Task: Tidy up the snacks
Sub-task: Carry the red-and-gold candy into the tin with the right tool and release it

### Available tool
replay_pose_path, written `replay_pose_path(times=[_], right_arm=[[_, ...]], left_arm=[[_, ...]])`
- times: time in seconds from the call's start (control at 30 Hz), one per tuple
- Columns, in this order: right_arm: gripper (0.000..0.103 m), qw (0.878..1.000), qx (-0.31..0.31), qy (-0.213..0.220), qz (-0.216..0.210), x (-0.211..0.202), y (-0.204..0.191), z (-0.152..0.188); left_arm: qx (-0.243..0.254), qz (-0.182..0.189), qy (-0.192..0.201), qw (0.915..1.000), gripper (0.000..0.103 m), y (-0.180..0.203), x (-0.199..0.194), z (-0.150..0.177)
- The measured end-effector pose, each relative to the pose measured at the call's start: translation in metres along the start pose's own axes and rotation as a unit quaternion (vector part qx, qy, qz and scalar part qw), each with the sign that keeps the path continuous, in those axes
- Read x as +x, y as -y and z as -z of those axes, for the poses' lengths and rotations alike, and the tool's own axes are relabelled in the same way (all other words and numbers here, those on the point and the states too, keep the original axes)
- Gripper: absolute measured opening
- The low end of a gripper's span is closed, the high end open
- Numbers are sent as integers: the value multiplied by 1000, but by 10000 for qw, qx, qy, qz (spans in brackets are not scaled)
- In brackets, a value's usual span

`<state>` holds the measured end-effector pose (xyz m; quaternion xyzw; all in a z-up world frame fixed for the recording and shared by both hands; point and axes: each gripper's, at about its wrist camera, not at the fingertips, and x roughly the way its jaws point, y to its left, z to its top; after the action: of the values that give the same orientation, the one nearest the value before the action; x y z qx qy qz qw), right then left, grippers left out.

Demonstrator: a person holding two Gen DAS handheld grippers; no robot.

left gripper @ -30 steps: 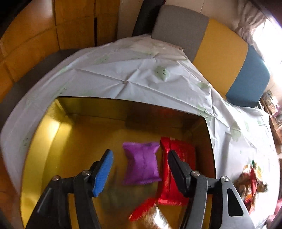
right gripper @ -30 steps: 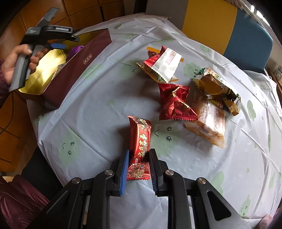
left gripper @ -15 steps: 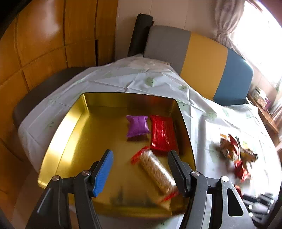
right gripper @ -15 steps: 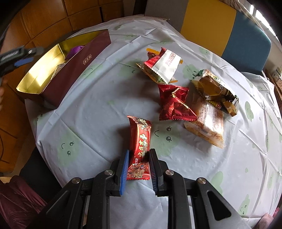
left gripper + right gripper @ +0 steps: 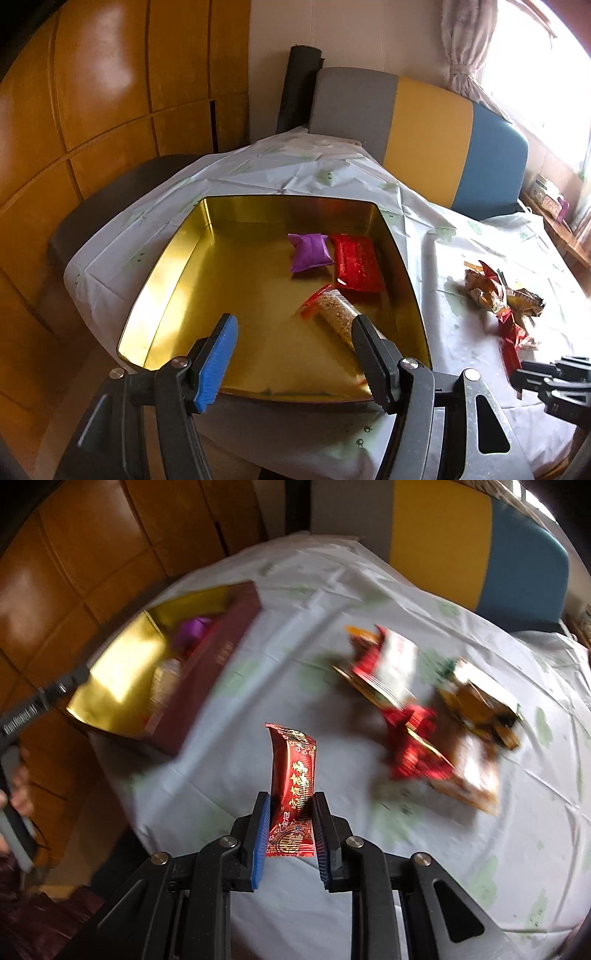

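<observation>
my right gripper (image 5: pixel 289 818) is clamped on the long red snack packet (image 5: pixel 293 775), which is clear of the tablecloth (image 5: pixel 332 627).
taking the gold-lined tin (image 5: pixel 173 258) as landmark: my left gripper (image 5: pixel 291 345) hangs over its near edge with jaws apart and nothing between them; inside lie a purple pouch (image 5: pixel 309 252), a red packet (image 5: pixel 357 263) just beside it, and a clear cracker sleeve (image 5: pixel 334 315) nearer me; the loose snack pile (image 5: pixel 424 716) sits well to the tin's right.

Counter cloth (image 5: pixel 258 173), white, green-printed. Behind it: grey-yellow-blue bench back (image 5: pixel 424 129), wooden wall panels (image 5: pixel 103 103), curtain (image 5: pixel 465 48).
</observation>
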<state>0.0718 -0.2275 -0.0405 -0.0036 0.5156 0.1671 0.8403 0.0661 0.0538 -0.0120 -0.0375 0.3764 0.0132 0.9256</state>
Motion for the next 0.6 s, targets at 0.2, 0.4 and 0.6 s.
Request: replay_pose_path(times=[0.2,0.4,0.6], right_arm=[[22,9983,-166,229,-516,0,-45,-32],[22,9926,-504,411,-1026,9,-103,-65],[23,9897,-705,9,-1249,56,-142,-80]], left_arm=[[-260,-67,-22,9996,65,-19,0,3],[-556,-280,-34,9981,65,-46,1,8],[-758,-421,-192,9960,65,-66,7,15]])
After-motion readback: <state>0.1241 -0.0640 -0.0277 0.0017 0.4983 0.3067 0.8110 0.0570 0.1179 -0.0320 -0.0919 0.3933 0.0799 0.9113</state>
